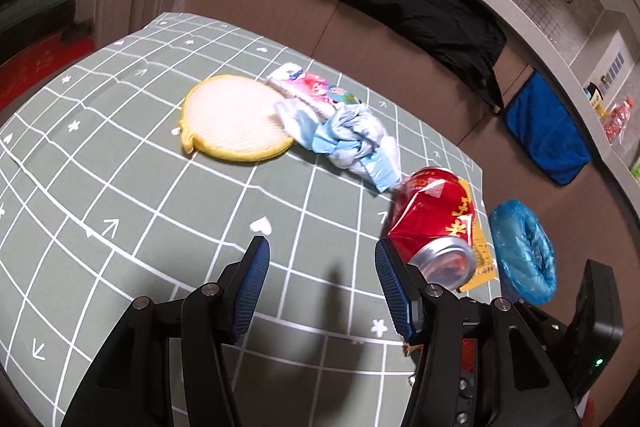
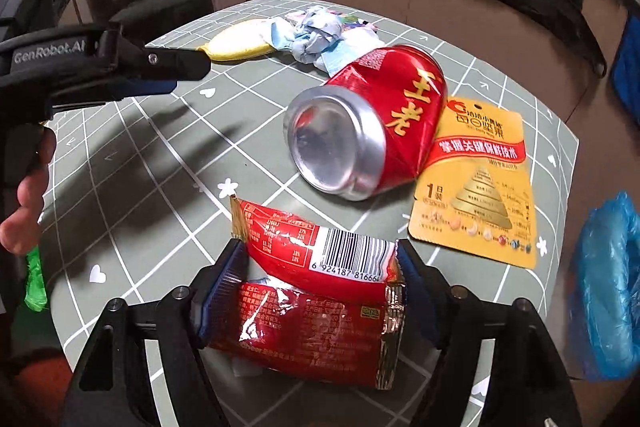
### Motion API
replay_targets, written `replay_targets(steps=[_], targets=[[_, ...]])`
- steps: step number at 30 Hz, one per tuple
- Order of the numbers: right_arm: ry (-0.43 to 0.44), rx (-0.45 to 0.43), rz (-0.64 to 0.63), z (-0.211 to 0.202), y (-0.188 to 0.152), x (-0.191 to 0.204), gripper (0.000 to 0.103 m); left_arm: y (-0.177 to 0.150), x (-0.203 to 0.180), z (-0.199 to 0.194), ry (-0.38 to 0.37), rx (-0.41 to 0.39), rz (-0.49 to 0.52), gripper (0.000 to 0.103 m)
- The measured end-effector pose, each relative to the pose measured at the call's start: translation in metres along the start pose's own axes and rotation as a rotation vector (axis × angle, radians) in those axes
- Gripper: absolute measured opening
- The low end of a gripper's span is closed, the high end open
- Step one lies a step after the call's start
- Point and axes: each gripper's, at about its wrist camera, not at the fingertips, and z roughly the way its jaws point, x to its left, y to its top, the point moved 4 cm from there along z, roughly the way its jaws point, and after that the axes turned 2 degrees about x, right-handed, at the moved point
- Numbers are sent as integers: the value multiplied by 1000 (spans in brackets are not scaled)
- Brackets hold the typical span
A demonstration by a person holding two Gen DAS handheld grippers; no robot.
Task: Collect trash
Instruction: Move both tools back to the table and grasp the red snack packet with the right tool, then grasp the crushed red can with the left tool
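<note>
Wrapper pinched, bin off to my right

My right claw (image 2: 320, 291) grips the wrapper (image 2: 316, 291) above the desk (image 2: 160, 187); slick foil may slip before the bin (image 2: 608, 287). Left claw (image 1: 320, 291) gapes, empty, beside the can (image 1: 432, 223).

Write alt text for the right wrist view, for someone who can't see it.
The right gripper is shut on a crumpled red snack wrapper above a green grid-patterned tablecloth. Beyond it a dented red can lies on its side, partly on a yellow snack pouch; the left gripper reaches in from the left.
</note>
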Motion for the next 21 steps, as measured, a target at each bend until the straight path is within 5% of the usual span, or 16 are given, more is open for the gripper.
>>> replay_targets(steps=[7,21], targets=[[6,-18,17,-20,-7,-8,20,-4,-5,5,-3,17,9,56],[52,-153,222,-79,-37,-68,12,-7,-57,7,-63,38,91,56]])
